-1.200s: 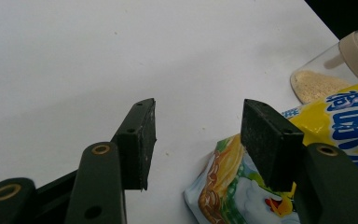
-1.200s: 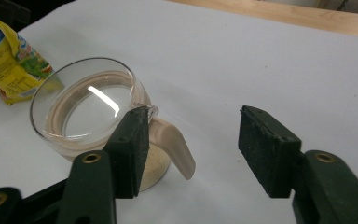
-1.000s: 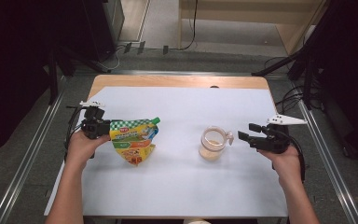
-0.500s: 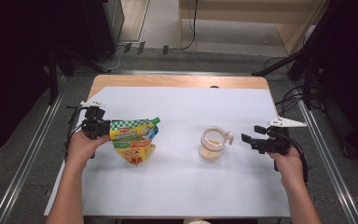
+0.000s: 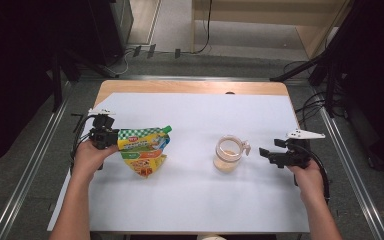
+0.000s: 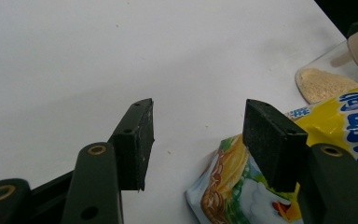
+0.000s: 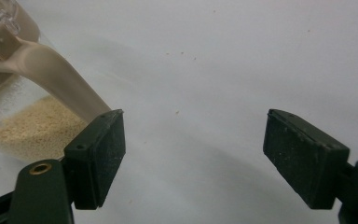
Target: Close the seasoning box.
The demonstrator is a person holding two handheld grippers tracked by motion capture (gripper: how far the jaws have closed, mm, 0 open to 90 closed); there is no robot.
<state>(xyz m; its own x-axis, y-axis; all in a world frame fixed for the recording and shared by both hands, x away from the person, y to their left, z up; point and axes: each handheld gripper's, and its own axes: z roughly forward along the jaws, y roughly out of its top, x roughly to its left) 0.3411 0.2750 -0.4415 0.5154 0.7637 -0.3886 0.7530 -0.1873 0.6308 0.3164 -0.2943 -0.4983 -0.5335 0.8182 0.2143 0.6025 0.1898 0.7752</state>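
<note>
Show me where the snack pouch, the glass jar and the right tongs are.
snack pouch (image 5: 144, 150): high view, its printed front.
glass jar (image 5: 226, 156): high view, its open top.
right tongs (image 5: 266, 154): high view, between the tips.

High view overlooks table (image 5: 190, 200); gripper views skim it closely.

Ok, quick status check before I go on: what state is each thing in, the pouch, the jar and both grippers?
Pouch: lying flat on the table sheet, spout end toward the jar, not gripped.
Jar: upright, lid open, a low layer of beige granules inside.
Left gripper: open, jaws beside the pouch, nothing between them.
Right gripper: open wide, next to the jar, holding nothing.
</note>
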